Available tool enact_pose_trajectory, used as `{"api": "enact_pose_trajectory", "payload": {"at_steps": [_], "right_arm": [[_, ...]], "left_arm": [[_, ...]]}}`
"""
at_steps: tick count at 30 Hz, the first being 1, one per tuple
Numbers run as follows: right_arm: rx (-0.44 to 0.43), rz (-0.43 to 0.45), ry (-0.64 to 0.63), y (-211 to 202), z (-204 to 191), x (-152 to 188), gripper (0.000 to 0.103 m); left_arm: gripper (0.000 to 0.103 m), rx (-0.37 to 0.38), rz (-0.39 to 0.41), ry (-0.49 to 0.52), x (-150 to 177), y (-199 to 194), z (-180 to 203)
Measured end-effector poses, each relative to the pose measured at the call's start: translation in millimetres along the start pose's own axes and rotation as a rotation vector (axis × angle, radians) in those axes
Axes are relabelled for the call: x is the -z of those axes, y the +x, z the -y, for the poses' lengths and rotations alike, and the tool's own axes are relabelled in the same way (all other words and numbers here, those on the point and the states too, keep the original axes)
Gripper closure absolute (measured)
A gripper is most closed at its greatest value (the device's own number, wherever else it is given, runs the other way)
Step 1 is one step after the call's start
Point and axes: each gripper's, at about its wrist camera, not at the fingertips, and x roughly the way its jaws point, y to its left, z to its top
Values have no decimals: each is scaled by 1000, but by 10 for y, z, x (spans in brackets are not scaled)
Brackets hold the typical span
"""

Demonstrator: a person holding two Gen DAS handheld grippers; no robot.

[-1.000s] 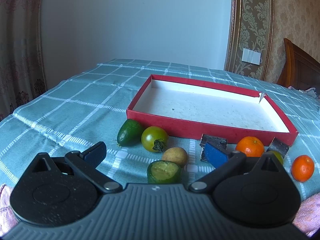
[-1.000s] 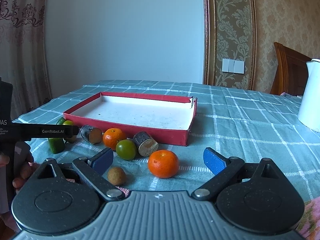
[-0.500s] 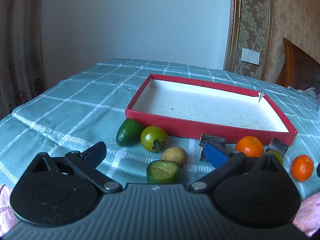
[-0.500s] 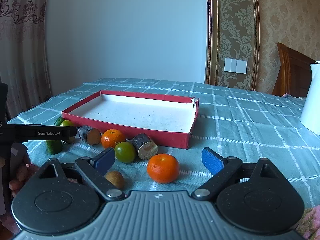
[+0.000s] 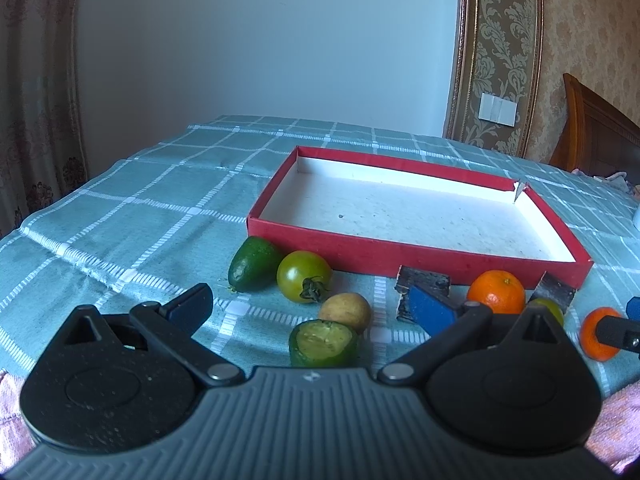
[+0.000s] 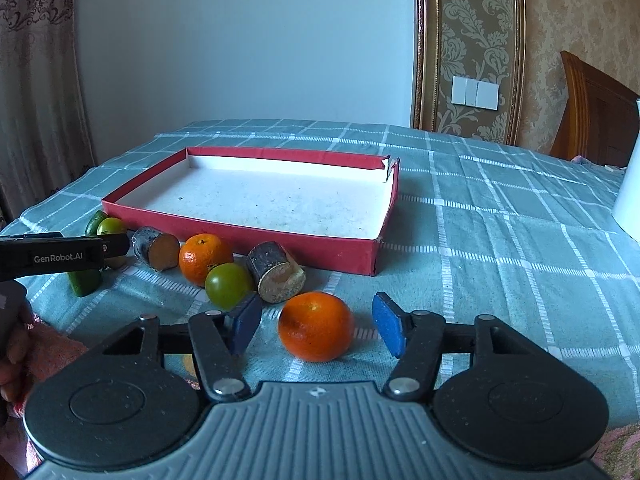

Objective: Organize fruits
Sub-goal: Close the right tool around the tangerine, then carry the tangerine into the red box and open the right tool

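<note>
An empty red tray (image 6: 240, 236) with a white floor lies on the checked tablecloth. In front of it sit several fruits and two cut log pieces (image 6: 276, 272). My right gripper (image 6: 316, 322) straddles the nearest tangerine (image 6: 316, 326). Its jaws are closing, and a small gap still shows between each blue pad and the fruit. A green tomato (image 6: 228, 284) and a second tangerine (image 6: 202, 258) lie just left of it. My left gripper (image 5: 310, 306) hangs open above a cut green fruit (image 5: 322, 342) and a small yellow-brown fruit (image 5: 346, 310), holding nothing.
A green oval fruit (image 5: 254, 262) and a stemmed green tomato (image 5: 302, 280) rest by the red tray's (image 5: 360, 248) left corner. A white jug (image 6: 630, 196) stands at the far right, with a wooden chair (image 6: 592, 120) behind. A person's hand (image 6: 12, 344) holds the left tool.
My right gripper has moved forward so the tangerine lies between its fingers, and its jaws have narrowed. Its fingertip now shows at the left wrist view's right edge. The left gripper has not moved.
</note>
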Motion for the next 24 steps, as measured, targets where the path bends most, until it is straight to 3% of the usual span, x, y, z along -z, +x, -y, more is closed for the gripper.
{"api": "enact_pose_trajectory", "payload": {"at_steps": [7,11,24], "right_arm": [[-8,-35,-8,100,-20,-9,43],[-11,-59,2,164,4,18,58],[-39,-14,35,62,44,-18,60]], "left_arm": [[0,9,-8,0,-13,16,-16],[0,14,-9,-1,-19,23,-23],[0,11,-11,-5,-19,22,-32]]}}
